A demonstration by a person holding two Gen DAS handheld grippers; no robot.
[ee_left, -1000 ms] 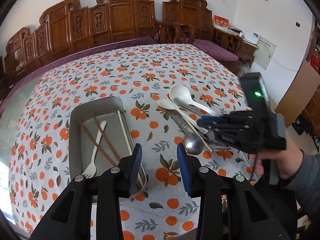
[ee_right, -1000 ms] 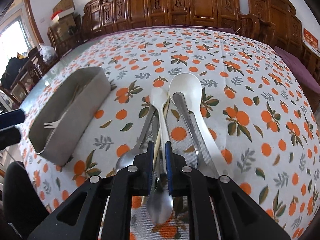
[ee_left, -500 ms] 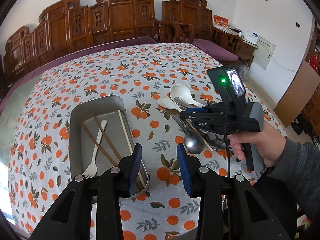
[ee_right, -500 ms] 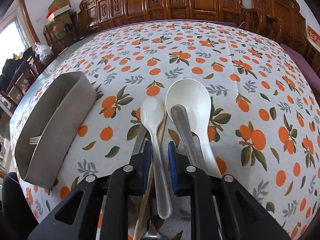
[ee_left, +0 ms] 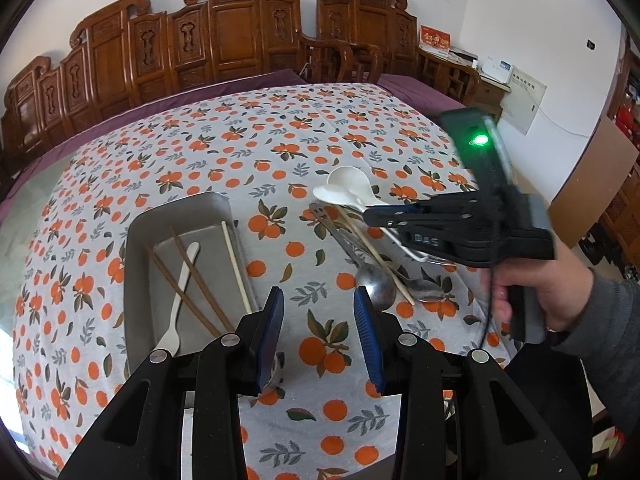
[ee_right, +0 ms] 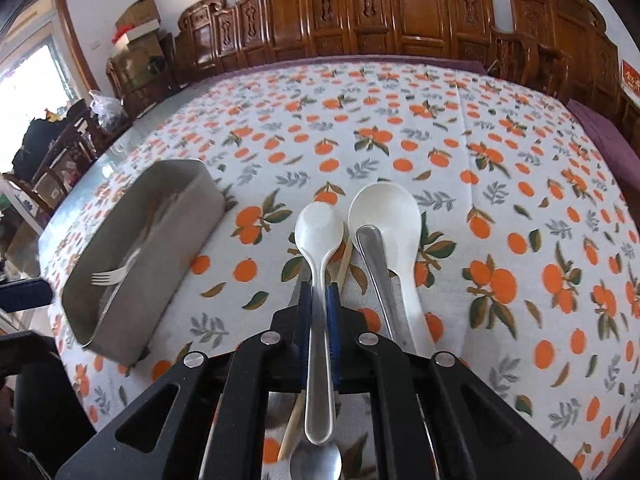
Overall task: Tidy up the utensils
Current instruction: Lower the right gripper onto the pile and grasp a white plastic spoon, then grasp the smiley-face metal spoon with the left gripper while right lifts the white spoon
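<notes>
Surface (ee_left: 248, 152): covered by a white cloth printed with oranges; it fills the middle of both views.
Carved chairs (ee_left: 236, 40): a row of dark wooden backs along the top of both frames.
Tray (ee_left: 138, 240): one grey metal tray, left of centre in the left wrist view, lower left in the right wrist view (ee_right: 176, 216).
Tray contents: one white fork (ee_left: 182, 280), two dark brown chopsticks (ee_left: 188, 276) crossing it, one pale chopstick (ee_left: 236, 264) along the tray's right side.
Left gripper (ee_left: 318, 332): bottom centre of its own view, above the cloth just right of the tray; its fingers stand apart with nothing between them.
Right gripper (ee_right: 319, 320): bottom centre of its own view and at the right of the left wrist view (ee_left: 400, 216); its fingers are closed around the handle of the small white spoon.
White spoons: two. The small white spoon (ee_right: 318, 236) points up-frame from the grip. The large white spoon (ee_right: 386, 212) lies on the cloth just to its right.
Metal spoons: two visible in the left wrist view, one (ee_left: 374, 284) right of the left gripper, another (ee_left: 428, 290) further right.
Loose pale chopstick (ee_left: 376, 256): one, lying among the metal spoons.
</notes>
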